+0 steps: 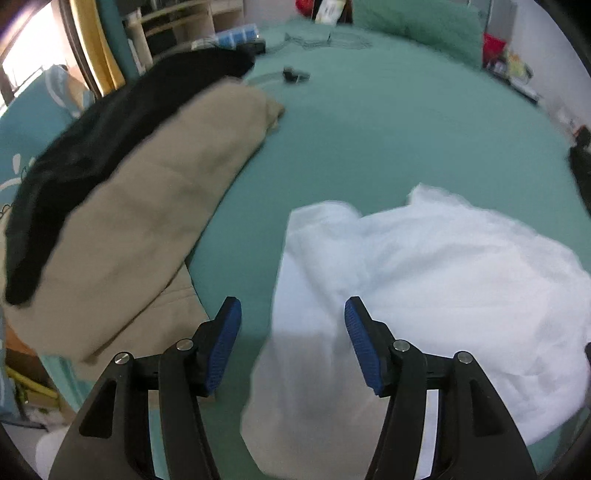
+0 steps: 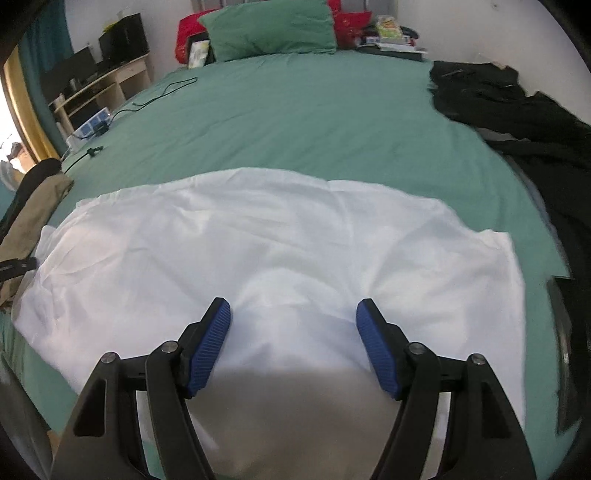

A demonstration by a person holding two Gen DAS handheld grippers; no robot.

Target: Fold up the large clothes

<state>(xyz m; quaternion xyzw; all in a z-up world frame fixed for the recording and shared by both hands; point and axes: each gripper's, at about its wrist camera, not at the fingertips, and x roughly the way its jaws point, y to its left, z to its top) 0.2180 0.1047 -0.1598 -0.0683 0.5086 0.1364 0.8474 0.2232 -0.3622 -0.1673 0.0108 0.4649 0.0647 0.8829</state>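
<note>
A large white garment (image 2: 280, 251) lies spread and wrinkled on the green bed (image 2: 295, 122); in the left wrist view the white garment (image 1: 436, 280) fills the lower right. My left gripper (image 1: 291, 321) is open and empty, hovering over the garment's left edge. My right gripper (image 2: 293, 321) is open and empty, hovering over the garment's near middle. The garment's near edge hangs over the bed's front below both grippers.
A tan garment (image 1: 147, 206) with a black garment (image 1: 110, 122) on it lies at the bed's left. More dark clothing (image 2: 517, 110) lies at the bed's right. A green pillow (image 2: 269, 29) and a black cable (image 2: 155, 96) are at the far end.
</note>
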